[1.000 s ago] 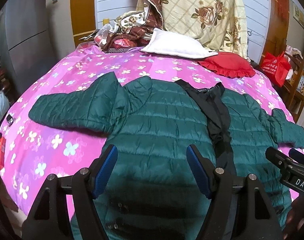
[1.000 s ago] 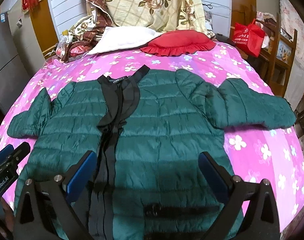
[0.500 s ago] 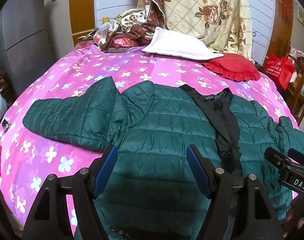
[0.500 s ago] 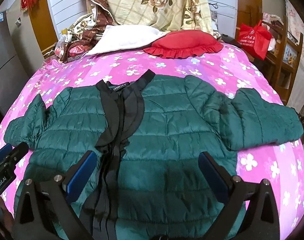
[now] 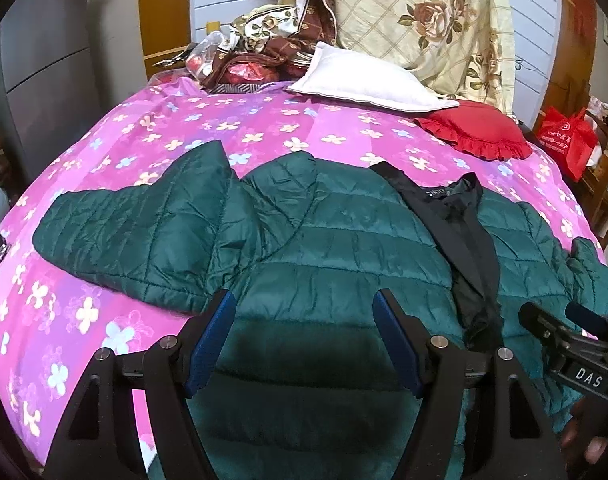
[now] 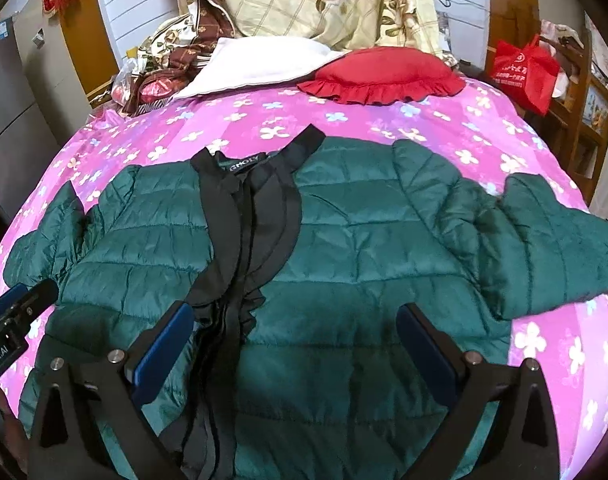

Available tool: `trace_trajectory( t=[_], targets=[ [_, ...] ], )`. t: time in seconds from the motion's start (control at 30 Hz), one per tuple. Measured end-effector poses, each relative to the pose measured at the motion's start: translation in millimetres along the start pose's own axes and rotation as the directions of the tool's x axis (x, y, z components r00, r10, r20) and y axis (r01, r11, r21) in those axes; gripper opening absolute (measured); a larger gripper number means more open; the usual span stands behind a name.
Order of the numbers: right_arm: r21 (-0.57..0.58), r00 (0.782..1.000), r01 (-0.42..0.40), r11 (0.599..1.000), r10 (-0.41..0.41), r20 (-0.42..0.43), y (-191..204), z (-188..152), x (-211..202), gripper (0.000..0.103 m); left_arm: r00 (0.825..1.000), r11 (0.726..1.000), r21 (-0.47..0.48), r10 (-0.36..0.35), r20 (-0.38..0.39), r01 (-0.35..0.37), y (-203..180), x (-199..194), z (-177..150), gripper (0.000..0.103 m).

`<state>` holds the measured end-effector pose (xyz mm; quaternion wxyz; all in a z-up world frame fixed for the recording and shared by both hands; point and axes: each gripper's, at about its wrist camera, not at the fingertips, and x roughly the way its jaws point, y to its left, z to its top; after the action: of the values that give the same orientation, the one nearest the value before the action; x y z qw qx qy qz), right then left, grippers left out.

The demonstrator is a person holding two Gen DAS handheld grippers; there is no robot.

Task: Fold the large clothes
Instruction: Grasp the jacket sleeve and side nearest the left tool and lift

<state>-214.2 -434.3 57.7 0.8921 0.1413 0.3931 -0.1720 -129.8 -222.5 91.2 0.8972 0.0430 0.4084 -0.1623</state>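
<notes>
Garment: a dark green quilted puffer jacket [image 5: 344,248] with a black collar and front placket [image 6: 248,216] lies flat, front up, on the bed's pink flowered bedspread [image 5: 264,128].
Long axis: collar toward the pillows, hem toward the person; both sleeves are spread out sideways, across that axis.
Left tool [image 5: 304,340]: blue-padded fingers set wide, nothing between them, hovering over the jacket's lower left front panel.
Right tool [image 6: 296,352]: fingers also spread wide and empty, over the lower right panel, just right of the placket.
Left sleeve [image 5: 136,232]: lies outward and to the left of the left tool, cuff end farthest away; this hand is clearly the nearer one to it.
Right sleeve [image 6: 544,248]: runs out to the right of the right tool, bunched near the shoulder.
Stage: judging by the spread layout, no fold is made yet.
Coming move: probably each sleeve is brought inward across the body, each by its own-side hand.
Background: a white pillow [image 5: 364,80] and a red ruffled cushion [image 6: 384,74] sit well beyond the collar.
</notes>
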Motion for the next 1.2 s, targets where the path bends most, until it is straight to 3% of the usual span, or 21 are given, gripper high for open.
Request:
trace_trajectory(
  t=[0.5,0.9,1.07,1.2],
  targets=[
    [-0.028,0.999,-0.051,0.998,0.050,-0.022,23,5,22,0.103,0.997,0.997,-0.056,0.060,0.049,-0.057,46,-4,18,0.051],
    [-0.018,0.998,-0.042,0.999,0.041,-0.039,22,3,24,0.103,0.987,0.980,-0.135,0.154,0.044,-0.147,108,0,24,0.051],
    [-0.020,0.998,-0.039,0.999,0.038,-0.053,19,1,25,0.103,0.982,0.954,-0.236,0.189,0.003,-0.183,161,14,27,0.051],
    [-0.029,0.997,-0.046,0.999,0.044,-0.058,20,1,24,0.103,0.975,0.900,-0.382,0.221,-0.011,-0.209,220,24,24,0.051]
  ],
)
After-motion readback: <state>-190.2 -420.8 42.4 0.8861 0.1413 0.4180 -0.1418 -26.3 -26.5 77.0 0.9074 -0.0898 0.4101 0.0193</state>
